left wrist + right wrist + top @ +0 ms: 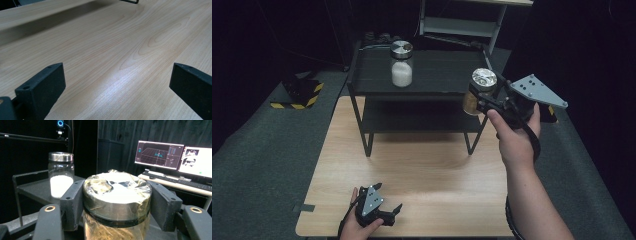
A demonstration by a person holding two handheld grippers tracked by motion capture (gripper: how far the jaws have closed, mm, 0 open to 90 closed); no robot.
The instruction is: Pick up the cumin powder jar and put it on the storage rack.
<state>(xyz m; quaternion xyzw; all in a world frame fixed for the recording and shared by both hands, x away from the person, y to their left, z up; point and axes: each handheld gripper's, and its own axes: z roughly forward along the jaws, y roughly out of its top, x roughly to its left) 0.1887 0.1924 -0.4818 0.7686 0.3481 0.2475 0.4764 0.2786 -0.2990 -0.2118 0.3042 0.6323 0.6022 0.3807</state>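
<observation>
Two glass jars with metal lids are counted. One, a clear glass jar with golden-brown contents and a crinkled, film-covered silver lid (479,90), is clamped just under its lid between the two black jaws of the right gripper (484,102), as the right gripper view confirms: a jaw is pressed against each side of the jar (117,202). This jar is held upright in the air at the right front corner of the black metal two-tier shelf (432,75), level with its upper tier and clear of the pale wooden table (422,170).

The second, a clear glass jar half filled with white powder and closed by a smooth silver lid (402,63), is seen standing upright on the shelf's upper tier, toward its left, well apart from the held jar; it also appears in the right gripper view (60,173).

The left gripper (387,212) is held low at the near edge of the table. Its two jaws are spread wide with only bare wood between them.

Two lit computer monitors (175,157) are seen in the background.
</observation>
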